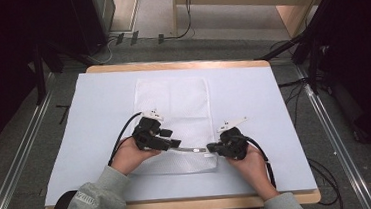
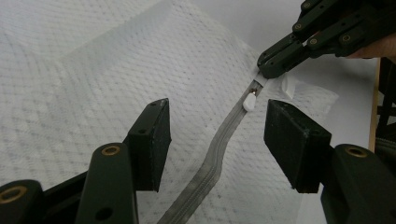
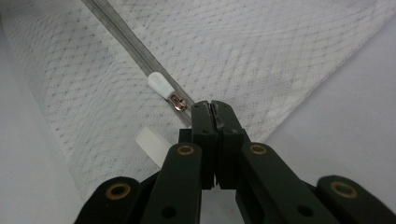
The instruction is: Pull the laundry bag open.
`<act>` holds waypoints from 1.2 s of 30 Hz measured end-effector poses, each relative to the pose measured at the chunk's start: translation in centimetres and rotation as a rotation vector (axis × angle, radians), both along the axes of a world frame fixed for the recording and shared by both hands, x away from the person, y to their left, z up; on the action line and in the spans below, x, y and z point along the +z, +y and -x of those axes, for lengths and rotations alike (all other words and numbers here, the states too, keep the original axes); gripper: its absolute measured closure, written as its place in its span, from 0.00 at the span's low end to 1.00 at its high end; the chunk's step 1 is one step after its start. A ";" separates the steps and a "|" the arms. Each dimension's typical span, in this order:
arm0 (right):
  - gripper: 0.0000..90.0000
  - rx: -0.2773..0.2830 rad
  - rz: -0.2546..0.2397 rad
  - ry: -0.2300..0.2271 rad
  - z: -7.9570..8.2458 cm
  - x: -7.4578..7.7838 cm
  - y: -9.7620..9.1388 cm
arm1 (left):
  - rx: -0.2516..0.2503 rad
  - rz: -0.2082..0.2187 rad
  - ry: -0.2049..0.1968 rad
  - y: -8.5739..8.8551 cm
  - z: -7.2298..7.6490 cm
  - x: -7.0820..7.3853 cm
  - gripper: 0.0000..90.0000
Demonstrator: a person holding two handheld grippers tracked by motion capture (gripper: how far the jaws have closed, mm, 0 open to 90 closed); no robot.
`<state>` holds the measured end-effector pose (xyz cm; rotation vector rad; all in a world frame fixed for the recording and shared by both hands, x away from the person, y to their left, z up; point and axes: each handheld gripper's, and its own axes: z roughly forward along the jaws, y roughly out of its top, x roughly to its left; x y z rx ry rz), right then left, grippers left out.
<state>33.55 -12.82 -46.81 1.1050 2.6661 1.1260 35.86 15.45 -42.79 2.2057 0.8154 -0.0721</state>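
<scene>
Right gripper: jaws pressed together with no gap, tips clamped on the end of the zipper tape just behind the white zipper pull (the small brass slider sits between pull and tips). In the left gripper view the same gripper comes in from the upper right and pinches the tape end there.

Left gripper: jaws wide apart, holding nothing. The grey zipper tape runs up between the two pads, touching neither as far as the view shows; the pull lies beyond the pads, nearer the other gripper.

Count: two grippers, one mesh bag, one zipper, one pull, one small white tag just beside the shut jaws.

From the high view: the white mesh bag lies flat, lengthwise away from the person, on a pale blue mat covering a wooden-edged table. The zipper runs along the bag's near edge, between the left gripper and the right gripper, which face each other close together. Each is held in one hand; grey sleeves enter from the bottom.
</scene>
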 end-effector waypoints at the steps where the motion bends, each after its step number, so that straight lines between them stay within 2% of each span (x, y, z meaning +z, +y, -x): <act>1: 1.00 0.008 0.008 -0.014 0.1 0.0 0.1 | -0.003 0.000 0.004 -0.1 0.0 -0.1 0.47; 4: 1.00 0.036 0.025 -0.061 0.4 -0.1 0.2 | -0.014 -0.012 0.010 -0.9 0.1 -0.3 0.49; 7: 0.98 0.048 0.021 -0.083 0.6 -0.3 0.1 | -0.023 -0.009 0.019 -1.7 0.1 -0.6 0.53; 9: 0.98 0.045 -0.001 -0.079 0.6 -0.4 -0.1 | -0.032 -0.007 0.034 -2.2 0.0 -0.8 0.57; 12: 0.97 0.042 -0.022 -0.075 0.6 -0.6 -0.3 | -0.046 -0.005 0.047 -2.9 0.0 -1.1 0.68; 15: 0.97 0.033 -0.042 -0.056 0.5 -0.7 -0.5 | -0.059 0.014 0.066 -3.6 0.0 -1.3 0.77; 19: 0.97 0.019 -0.034 -0.067 0.7 -0.7 -0.4 | -0.067 -0.008 0.059 -4.5 0.1 -1.8 0.85; 23: 0.97 0.013 -0.008 -0.084 1.0 -0.5 -0.1 | -0.066 -0.025 0.070 -5.4 0.0 -2.6 0.87; 28: 0.97 0.016 -0.004 -0.089 1.0 -0.5 0.0 | -0.065 -0.041 0.089 -5.8 0.0 -3.3 0.87; 36: 0.97 0.015 -0.006 -0.083 0.9 -0.5 0.0 | -0.083 -0.016 0.095 -5.9 0.0 -3.7 0.87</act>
